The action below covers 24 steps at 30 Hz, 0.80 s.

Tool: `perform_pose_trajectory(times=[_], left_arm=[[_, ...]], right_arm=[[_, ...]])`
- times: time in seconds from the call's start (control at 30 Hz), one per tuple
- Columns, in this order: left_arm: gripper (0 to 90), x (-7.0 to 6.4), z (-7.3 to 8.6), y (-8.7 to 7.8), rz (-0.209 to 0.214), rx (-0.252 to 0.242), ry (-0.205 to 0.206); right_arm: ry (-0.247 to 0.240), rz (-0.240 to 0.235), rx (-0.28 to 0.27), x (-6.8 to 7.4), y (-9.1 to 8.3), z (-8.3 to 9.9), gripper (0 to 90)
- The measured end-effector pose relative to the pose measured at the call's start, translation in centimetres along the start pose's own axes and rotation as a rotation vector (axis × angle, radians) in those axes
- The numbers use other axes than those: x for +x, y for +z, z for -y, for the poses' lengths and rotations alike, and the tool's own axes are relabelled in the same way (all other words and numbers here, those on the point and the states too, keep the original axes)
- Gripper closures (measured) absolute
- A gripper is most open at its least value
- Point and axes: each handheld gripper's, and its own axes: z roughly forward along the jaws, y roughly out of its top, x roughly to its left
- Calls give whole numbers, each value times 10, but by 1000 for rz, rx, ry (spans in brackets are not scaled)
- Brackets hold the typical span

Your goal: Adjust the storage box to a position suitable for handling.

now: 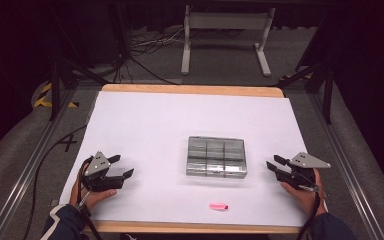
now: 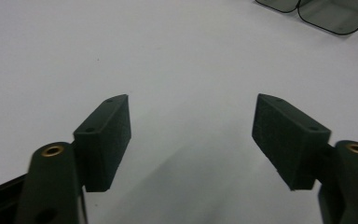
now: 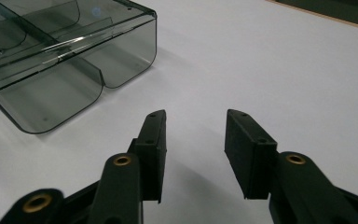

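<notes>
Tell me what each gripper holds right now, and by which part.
Nothing is held. Left gripper and right gripper are both open over the white sheet, apart from the clear box.

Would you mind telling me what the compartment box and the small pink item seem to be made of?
The compartment box looks like smoky, see-through hard plastic: glossy walls, with dividers visible through them. The small pink item is too small to judge; possibly plastic or rubber.

A clear, smoke-tinted plastic organizer box (image 1: 216,157) is lying flat and upright on the white tabletop, slightly toward four o'clock of its middle. Inner walls are dividing it into compartments with rounded corners, all looking empty. A small pink object (image 1: 218,206) is lying at six o'clock from it, well apart.
</notes>
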Motion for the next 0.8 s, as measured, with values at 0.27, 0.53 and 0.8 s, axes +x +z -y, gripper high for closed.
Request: perform_pose_trajectory(times=[0.27, 0.53, 0.8], left_arm=[[461, -4, -15, 9, 15, 9, 38], [660, -24, -39, 35, 85, 49, 139], [804, -43, -65, 69, 145, 71, 158]], right_arm=[[8, -35, 14, 1, 2, -3, 724], [-54, -87, 49, 12, 10, -17, 900], [-97, -113, 79, 24, 26, -29, 900]])
